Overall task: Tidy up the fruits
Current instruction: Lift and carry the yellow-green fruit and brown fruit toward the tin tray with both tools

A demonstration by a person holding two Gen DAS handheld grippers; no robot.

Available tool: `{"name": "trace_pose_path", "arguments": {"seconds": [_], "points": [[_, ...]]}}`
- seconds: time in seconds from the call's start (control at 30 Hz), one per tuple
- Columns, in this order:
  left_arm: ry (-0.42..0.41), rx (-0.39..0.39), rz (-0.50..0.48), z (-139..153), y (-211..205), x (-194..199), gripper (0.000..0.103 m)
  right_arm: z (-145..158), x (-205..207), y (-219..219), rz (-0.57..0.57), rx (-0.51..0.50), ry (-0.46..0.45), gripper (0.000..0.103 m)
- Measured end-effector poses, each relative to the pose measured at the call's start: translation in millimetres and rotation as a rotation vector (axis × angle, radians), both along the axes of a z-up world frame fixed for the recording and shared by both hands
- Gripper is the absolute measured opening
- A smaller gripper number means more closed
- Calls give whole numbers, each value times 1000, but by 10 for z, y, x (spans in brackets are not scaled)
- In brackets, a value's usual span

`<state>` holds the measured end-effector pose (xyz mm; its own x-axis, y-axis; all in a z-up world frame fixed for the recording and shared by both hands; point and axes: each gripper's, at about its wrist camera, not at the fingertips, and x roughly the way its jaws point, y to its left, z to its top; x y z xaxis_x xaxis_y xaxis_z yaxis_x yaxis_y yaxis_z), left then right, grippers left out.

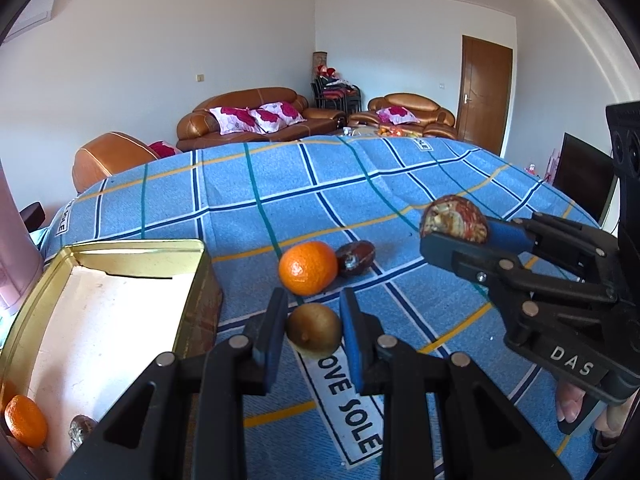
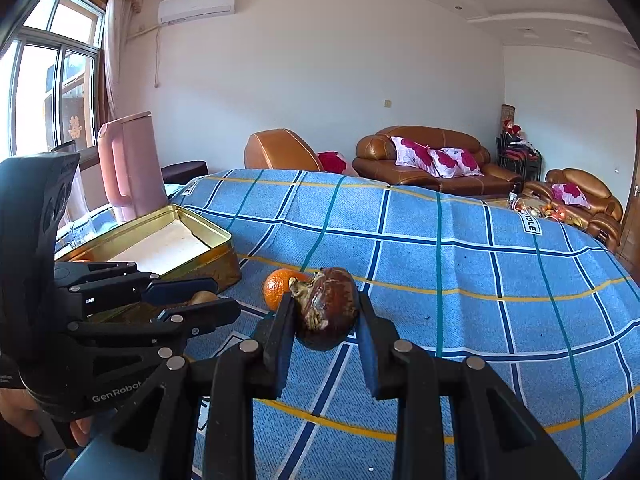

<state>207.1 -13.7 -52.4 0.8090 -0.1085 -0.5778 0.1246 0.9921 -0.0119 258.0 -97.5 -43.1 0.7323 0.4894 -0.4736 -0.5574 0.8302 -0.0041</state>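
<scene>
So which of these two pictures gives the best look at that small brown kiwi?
The left wrist view: the kiwi sits whole between the left gripper pads, above the blue cloth. In the right wrist view only a brown sliver peeks out between that gripper's fingers.

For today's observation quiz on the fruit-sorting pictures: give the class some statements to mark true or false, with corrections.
1. The left hand-held gripper holds a kiwi. True.
2. The right hand-held gripper is empty. False: it grips a dark brown wrinkled fruit.
3. The gold tin has no fruit in it. False: an orange in the tin lies in its near corner.
4. A loose orange lies on the blue checked cloth. True.
5. The tin's lid is shut. False: it is open.
</scene>
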Motion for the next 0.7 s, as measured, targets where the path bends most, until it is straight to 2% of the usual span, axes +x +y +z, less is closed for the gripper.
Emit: {"name": "trace_pose_path", "arguments": {"seconds": [0.7], "points": [[-112, 4, 32, 94, 28, -192, 28, 50, -105, -21, 4, 16, -66, 31]]}}
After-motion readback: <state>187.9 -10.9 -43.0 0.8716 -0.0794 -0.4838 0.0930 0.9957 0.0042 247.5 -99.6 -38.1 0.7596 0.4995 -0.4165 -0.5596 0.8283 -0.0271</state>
